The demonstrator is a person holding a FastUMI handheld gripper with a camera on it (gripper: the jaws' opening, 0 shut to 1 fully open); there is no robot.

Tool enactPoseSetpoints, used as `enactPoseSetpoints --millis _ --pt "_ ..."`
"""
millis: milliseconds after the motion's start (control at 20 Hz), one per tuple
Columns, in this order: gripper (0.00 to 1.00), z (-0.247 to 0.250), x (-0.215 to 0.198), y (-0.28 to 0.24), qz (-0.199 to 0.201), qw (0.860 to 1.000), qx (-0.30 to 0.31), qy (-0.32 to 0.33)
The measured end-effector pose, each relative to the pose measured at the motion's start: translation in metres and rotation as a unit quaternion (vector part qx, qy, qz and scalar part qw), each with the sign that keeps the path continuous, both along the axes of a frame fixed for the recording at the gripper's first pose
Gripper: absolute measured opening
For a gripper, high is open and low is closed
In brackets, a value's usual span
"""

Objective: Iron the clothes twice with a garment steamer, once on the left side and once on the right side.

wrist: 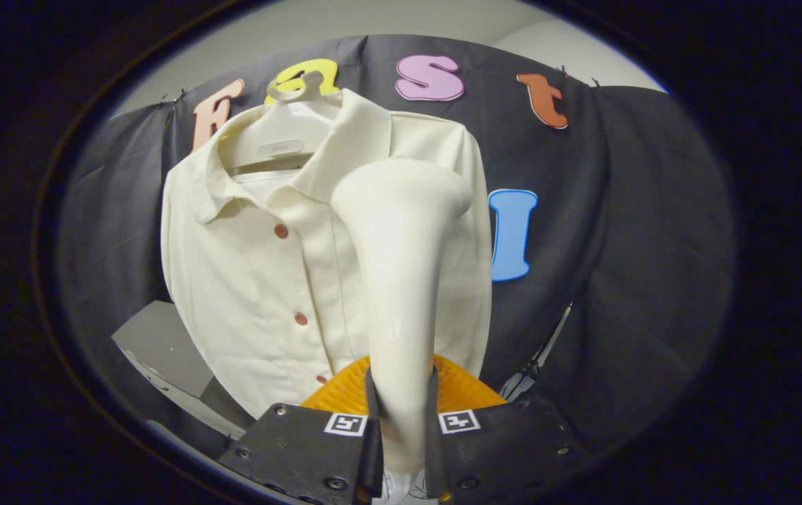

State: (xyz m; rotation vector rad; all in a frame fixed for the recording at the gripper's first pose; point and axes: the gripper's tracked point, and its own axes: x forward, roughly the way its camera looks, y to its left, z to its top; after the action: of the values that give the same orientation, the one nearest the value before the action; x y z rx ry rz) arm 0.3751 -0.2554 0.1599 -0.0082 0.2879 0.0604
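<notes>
Cream on cream in front of a black backdrop, with a pop of orange

The shirt [260, 280] is pale cream all over, plain with no print, and has small reddish-brown buttons [281, 231] down its front. The hanger [281, 144] at the shirt's collar is an off-white close to the same shade. The garment steamer [401, 280], standing in front of the shirt, is glossy cream-white too, so it nearly blends in. Below the shirt's hem sits an orange ribbed piece [344, 389] with a fine grid pattern. Behind the shirt the cloth wall [618, 245] is black, and a grey panel [158, 344] shows beside the shirt's lower edge.
</notes>
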Motion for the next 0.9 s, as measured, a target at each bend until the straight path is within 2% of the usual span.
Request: enactPoseSetpoints --millis 250,900 --pt "0.23 -0.024 0.004 -0.003 0.009 1.000 -0.006 0.004" --pt "0.23 -0.139 -0.019 -0.019 0.001 0.998 -0.009 0.067"
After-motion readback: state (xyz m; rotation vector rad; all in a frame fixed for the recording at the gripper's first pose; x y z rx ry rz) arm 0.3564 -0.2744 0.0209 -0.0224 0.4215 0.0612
